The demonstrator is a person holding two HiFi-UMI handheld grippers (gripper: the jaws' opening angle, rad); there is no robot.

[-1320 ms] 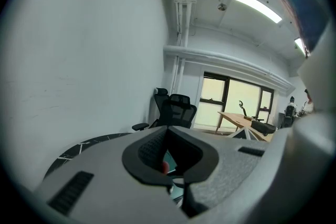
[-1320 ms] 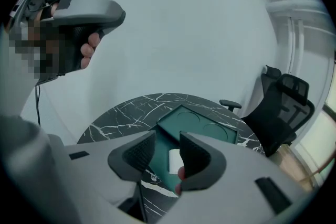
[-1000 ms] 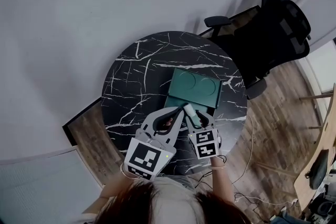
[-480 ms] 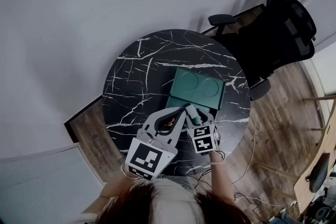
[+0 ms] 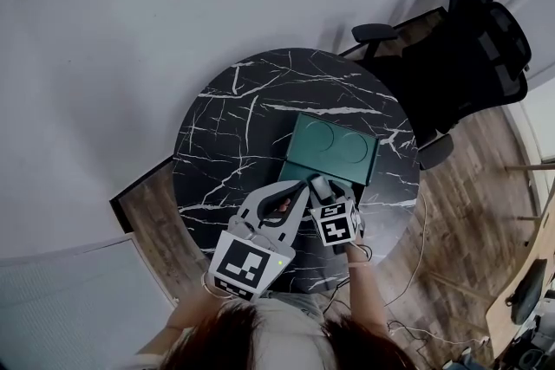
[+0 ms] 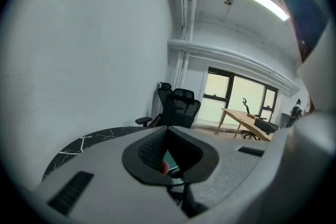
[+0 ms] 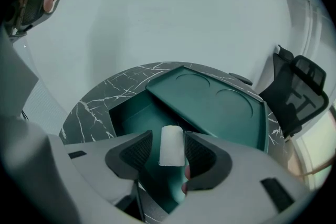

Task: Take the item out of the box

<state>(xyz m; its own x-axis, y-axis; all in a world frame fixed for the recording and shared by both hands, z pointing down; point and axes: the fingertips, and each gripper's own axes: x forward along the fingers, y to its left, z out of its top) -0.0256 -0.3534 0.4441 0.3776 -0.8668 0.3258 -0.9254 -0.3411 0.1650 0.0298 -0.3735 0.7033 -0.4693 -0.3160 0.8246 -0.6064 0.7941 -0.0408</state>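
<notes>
A dark green box (image 7: 131,115) lies open on the round black marble table (image 5: 234,126), its lid (image 7: 215,105) slid off toward the far right. My right gripper (image 7: 167,152) points steeply down over the box's inside. A small white roll (image 7: 171,145) stands between its jaws with a gap on each side; the jaws have just been opening. In the head view the right gripper (image 5: 323,186) sits at the box's near edge. My left gripper (image 5: 293,193) hovers just left of it with its jaw tips together, holding nothing.
A black office chair (image 5: 473,39) stands beyond the table's right side. A wooden desk (image 6: 247,118) and windows lie further back. A white wall runs along the left, and cables trail on the wood floor (image 5: 451,212) at the right.
My right gripper has sunk toward the open box with the white roll, and its jaws have spread wider. The left gripper has stayed put.
</notes>
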